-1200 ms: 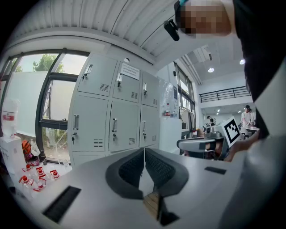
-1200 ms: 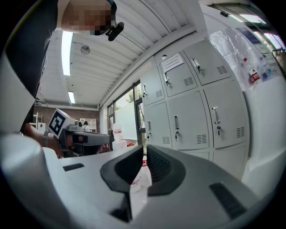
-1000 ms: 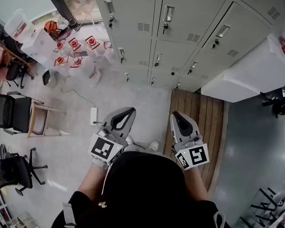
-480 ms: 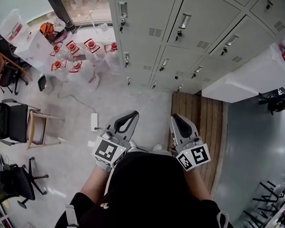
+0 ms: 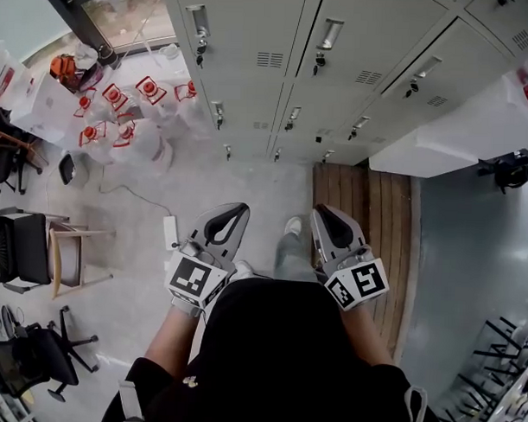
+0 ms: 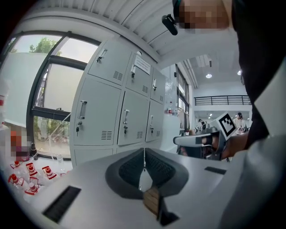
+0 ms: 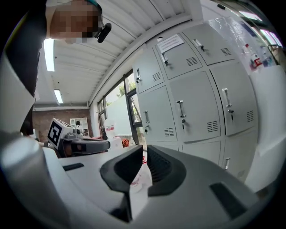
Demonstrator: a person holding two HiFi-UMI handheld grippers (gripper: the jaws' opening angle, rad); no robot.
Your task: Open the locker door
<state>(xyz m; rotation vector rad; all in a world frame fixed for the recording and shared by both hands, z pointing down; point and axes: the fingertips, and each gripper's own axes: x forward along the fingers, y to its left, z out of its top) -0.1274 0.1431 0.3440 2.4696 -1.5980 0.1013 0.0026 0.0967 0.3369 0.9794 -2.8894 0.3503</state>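
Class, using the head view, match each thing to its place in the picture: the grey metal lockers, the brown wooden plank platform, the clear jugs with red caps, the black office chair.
Things:
1. grey metal lockers
2. brown wooden plank platform
3. clear jugs with red caps
4. black office chair

Places:
A. left edge, mid-height
B. upper left, near the window
C. across the top
D. below the lockers, right of centre

Pairs: 1-C, 2-D, 3-B, 4-A

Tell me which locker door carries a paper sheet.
The upper-row locker door in the second column from the window: a white paper sheet is stuck near its top. The other visible doors show none.
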